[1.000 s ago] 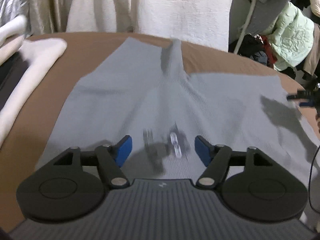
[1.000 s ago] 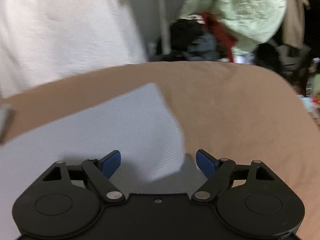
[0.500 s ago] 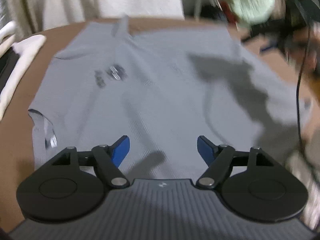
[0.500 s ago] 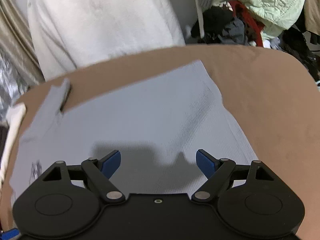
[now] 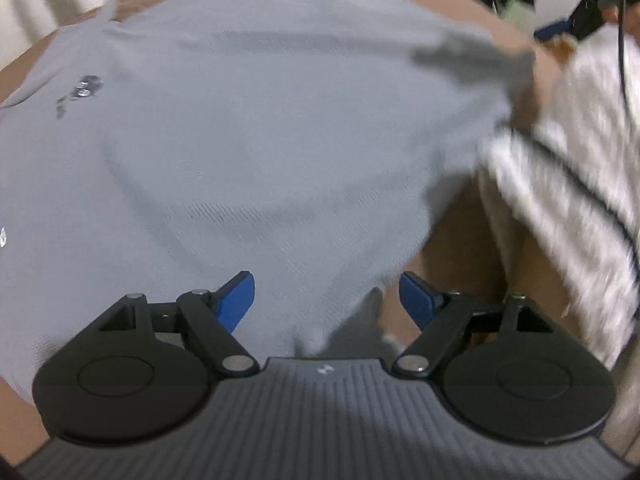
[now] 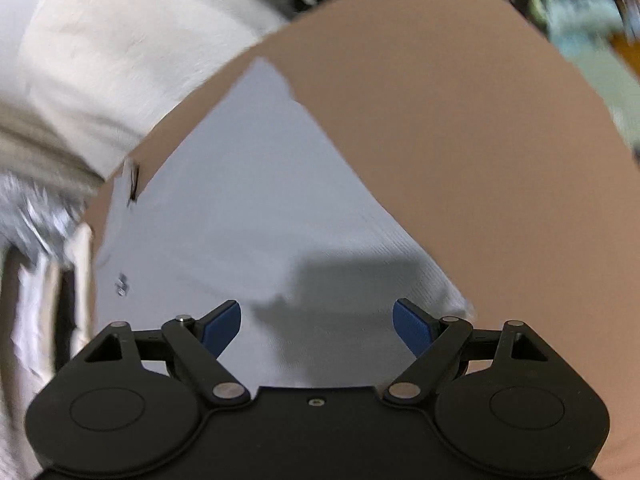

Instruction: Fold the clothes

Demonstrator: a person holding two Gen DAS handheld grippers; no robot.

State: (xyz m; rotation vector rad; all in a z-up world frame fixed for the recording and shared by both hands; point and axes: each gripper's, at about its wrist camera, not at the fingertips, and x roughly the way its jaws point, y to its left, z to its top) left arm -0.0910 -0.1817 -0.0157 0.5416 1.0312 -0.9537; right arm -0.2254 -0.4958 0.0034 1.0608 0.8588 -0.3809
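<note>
Ribbed grey garment (image 5: 248, 128), flat, creased

brown tabletop (image 6: 460, 140) | cream curtain (image 6: 120, 52) behind | white striped cloth (image 5: 568, 168) right

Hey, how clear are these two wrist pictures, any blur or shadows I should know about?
Left wrist view: motion blur smears the striped white cloth and the grey shirt; the left gripper stays sharp. Right wrist view: edges streaked, a dark shadow on the shirt ahead of the right gripper, brown surface evenly lit.
</note>
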